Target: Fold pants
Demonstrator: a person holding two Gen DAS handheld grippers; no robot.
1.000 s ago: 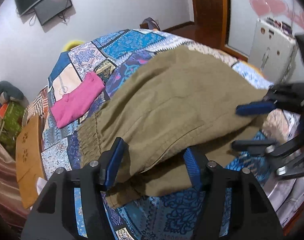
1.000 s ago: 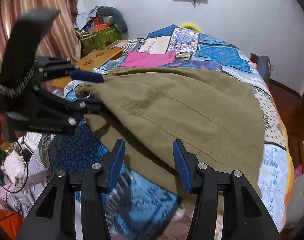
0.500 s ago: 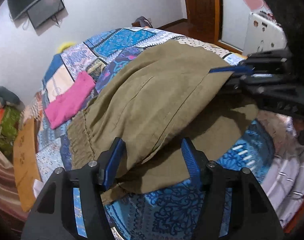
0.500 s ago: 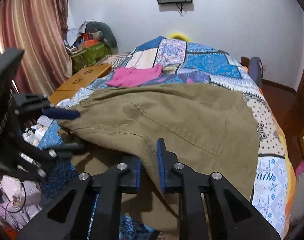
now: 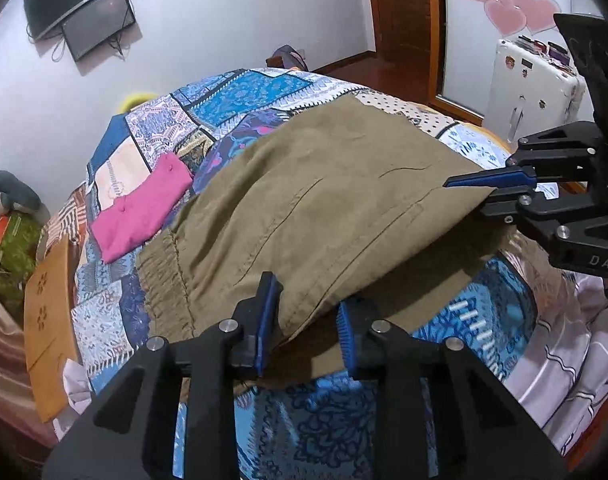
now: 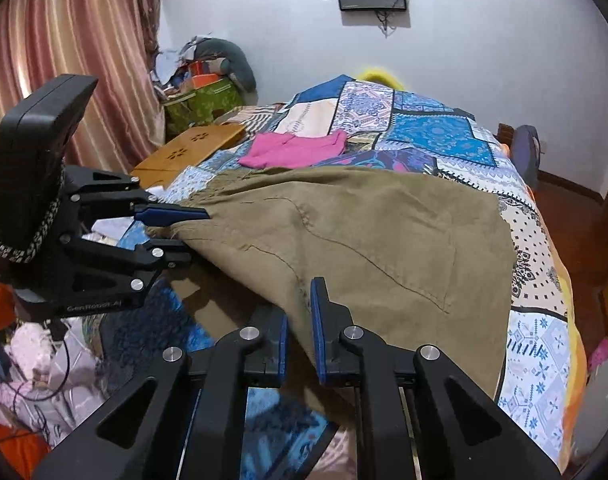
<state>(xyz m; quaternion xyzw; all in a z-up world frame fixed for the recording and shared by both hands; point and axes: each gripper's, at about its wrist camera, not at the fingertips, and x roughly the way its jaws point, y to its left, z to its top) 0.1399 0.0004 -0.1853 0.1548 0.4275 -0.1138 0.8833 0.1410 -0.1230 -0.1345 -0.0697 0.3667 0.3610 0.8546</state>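
Olive-brown pants point(image 5: 324, 208) lie across the patchwork bedspread, also in the right wrist view point(image 6: 364, 236). The top layer's near edge is lifted off the lower layer. My left gripper point(image 5: 304, 328) has its jaws partly closed around that edge near the elastic waistband point(image 5: 159, 276); a gap shows beside the cloth. It appears from the side in the right wrist view point(image 6: 183, 232). My right gripper point(image 6: 299, 328) is shut on the same edge farther along, with cloth between the pads. It appears in the left wrist view point(image 5: 480, 192) clamping the raised corner.
A folded pink garment point(image 5: 139, 208) lies on the bedspread point(image 5: 239, 92) beyond the pants. A wooden lap tray point(image 6: 191, 148) sits at the bed's left edge. Loose clothes point(image 6: 43, 364) are piled below the near edge. A white case point(image 5: 532, 88) stands by the door.
My right gripper closed on the pants' edge and lifted it. My left gripper's jaws narrowed around the same edge near the waistband. The top layer rose off the lower one.
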